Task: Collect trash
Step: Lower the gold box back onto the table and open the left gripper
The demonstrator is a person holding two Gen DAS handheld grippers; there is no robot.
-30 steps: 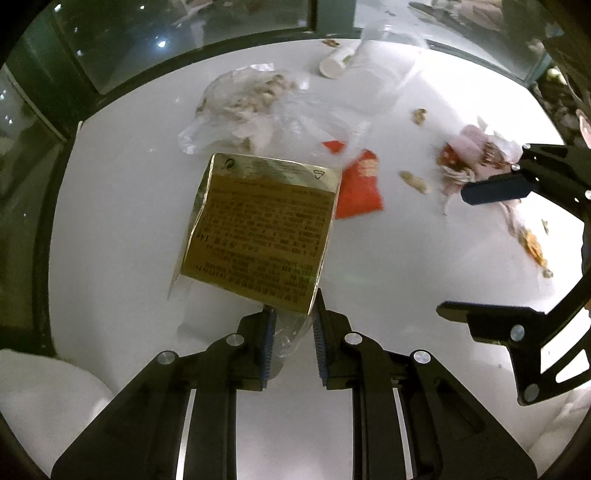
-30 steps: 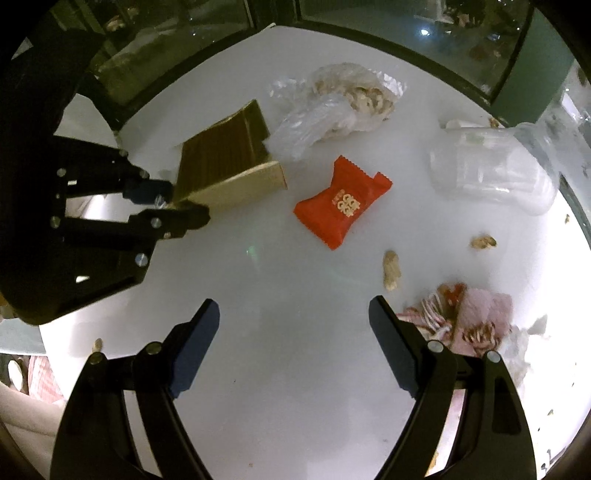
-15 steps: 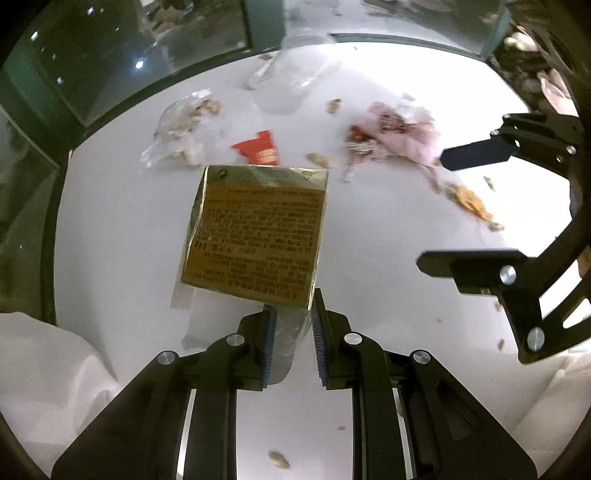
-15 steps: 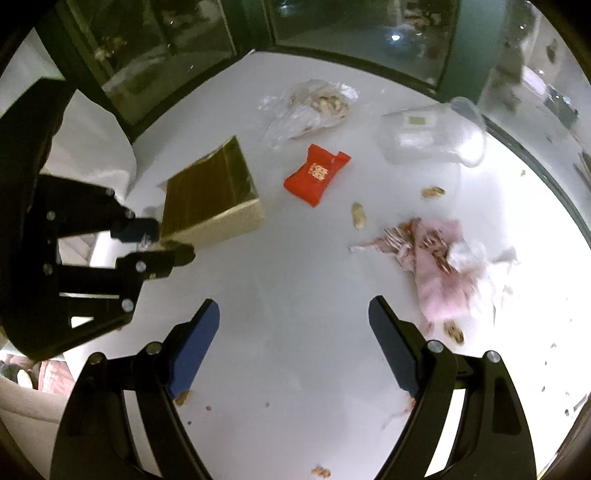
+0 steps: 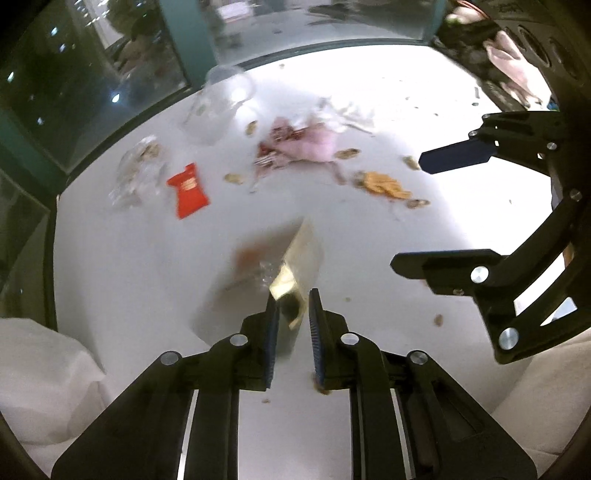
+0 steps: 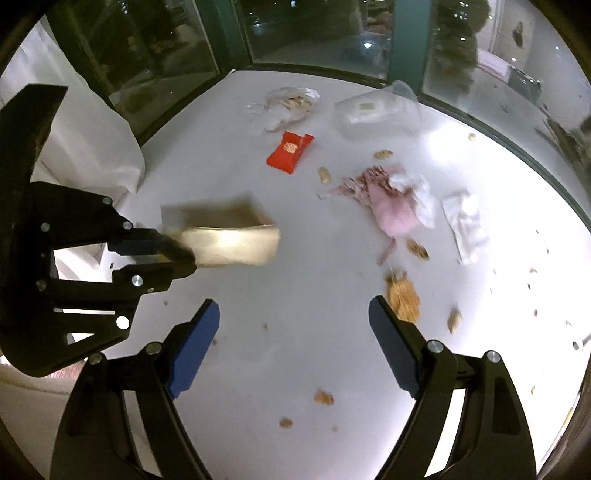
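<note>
My left gripper (image 5: 292,306) is shut on a gold foil packet (image 5: 295,266), which hangs blurred and edge-on above the white table (image 5: 110,258). The right wrist view shows the same gold packet (image 6: 229,240) held out from the left gripper (image 6: 177,254). My right gripper (image 6: 291,332) stands open and empty above the table; it also shows at the right of the left view (image 5: 436,210). On the table lie a red wrapper (image 6: 290,151), a clear plastic cup (image 6: 376,110) on its side, a clear bag of shells (image 6: 291,105), and pink and white crumpled paper (image 6: 395,206).
Peanut shells and an orange peel scrap (image 6: 402,295) are scattered over the table. A white bag (image 6: 85,144) stands at the table's left edge, seen also at lower left (image 5: 40,373). Dark windows (image 6: 314,33) ring the far edge.
Both grippers have risen and pulled back from the trash, so more table shows. The gold packet has swung from flat-on to edge-on in the left gripper. The right gripper stays open.
</note>
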